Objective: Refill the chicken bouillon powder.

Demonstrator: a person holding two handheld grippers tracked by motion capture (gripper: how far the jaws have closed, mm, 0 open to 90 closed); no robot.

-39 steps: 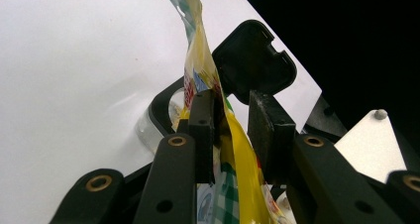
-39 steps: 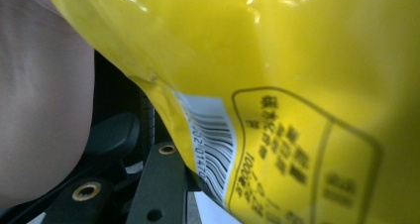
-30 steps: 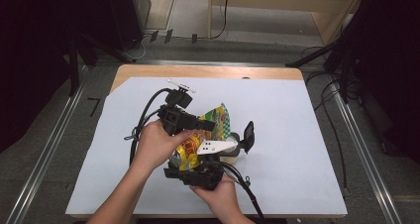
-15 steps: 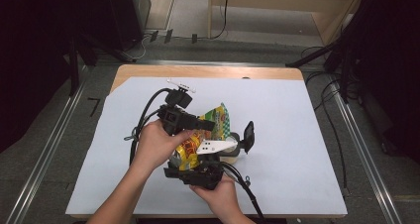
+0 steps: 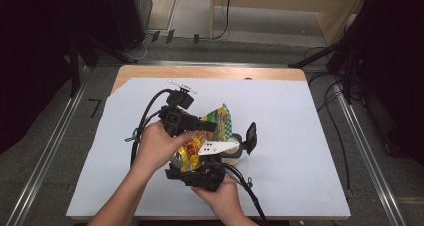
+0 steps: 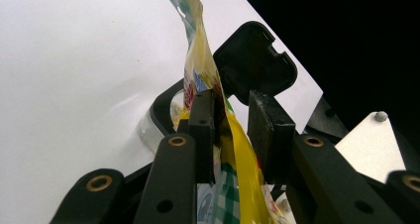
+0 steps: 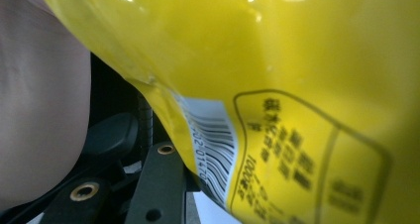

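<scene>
Nothing's been moved since earlier: the snack bag [image 5: 216,128] is kept pinched by the left gripper [image 6: 230,130]; right gripper's [image 5: 202,175] grip can't be told.

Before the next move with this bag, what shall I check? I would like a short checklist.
1. Left gripper closed on the snack bag: ok.
2. Right gripper hold on the bag: cannot tell, the bag hides one jaw.
3. Lid of the container open: ok.
4. Bag lined up over the container: cannot tell.
</scene>
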